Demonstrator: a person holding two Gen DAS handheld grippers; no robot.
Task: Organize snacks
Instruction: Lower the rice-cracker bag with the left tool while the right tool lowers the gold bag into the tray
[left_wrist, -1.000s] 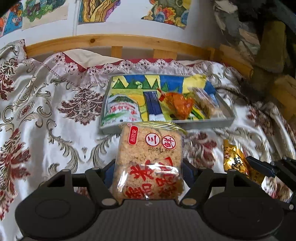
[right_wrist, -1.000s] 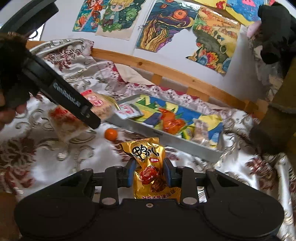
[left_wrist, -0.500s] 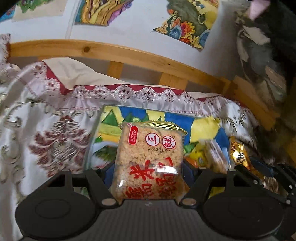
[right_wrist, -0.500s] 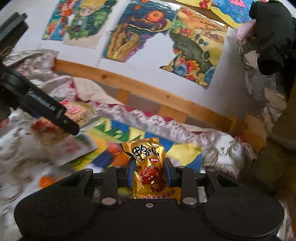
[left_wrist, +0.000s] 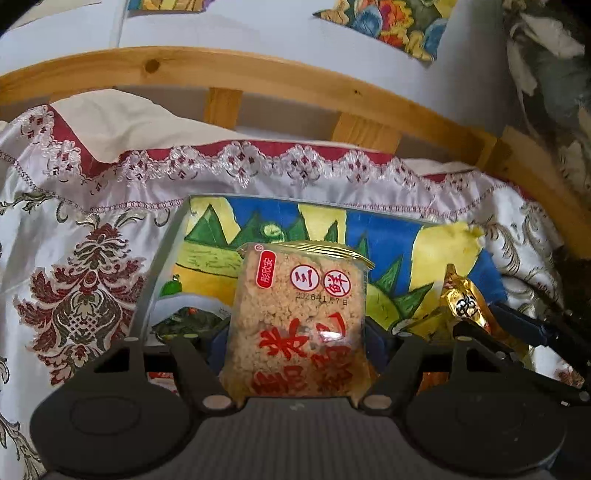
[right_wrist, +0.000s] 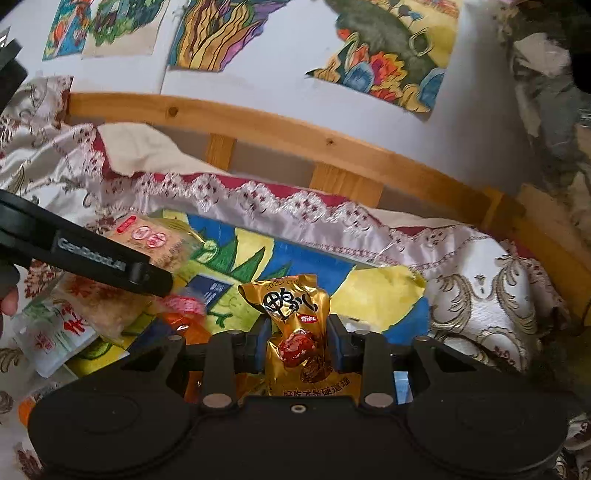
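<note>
My left gripper (left_wrist: 297, 341) clamps a rice-crisp packet (left_wrist: 299, 317), my right gripper (right_wrist: 297, 341) a gold pouch (right_wrist: 299, 332); I should lower both into the painted tray (left_wrist: 384, 236) before releasing.

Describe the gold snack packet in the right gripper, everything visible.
The gold snack packet is a shiny, crinkled foil pouch with black characters, a small red label and a picture of reddish-brown food. It stands upright, pinched at its middle by the right gripper, its crimped top free, above the painted tray.
</note>
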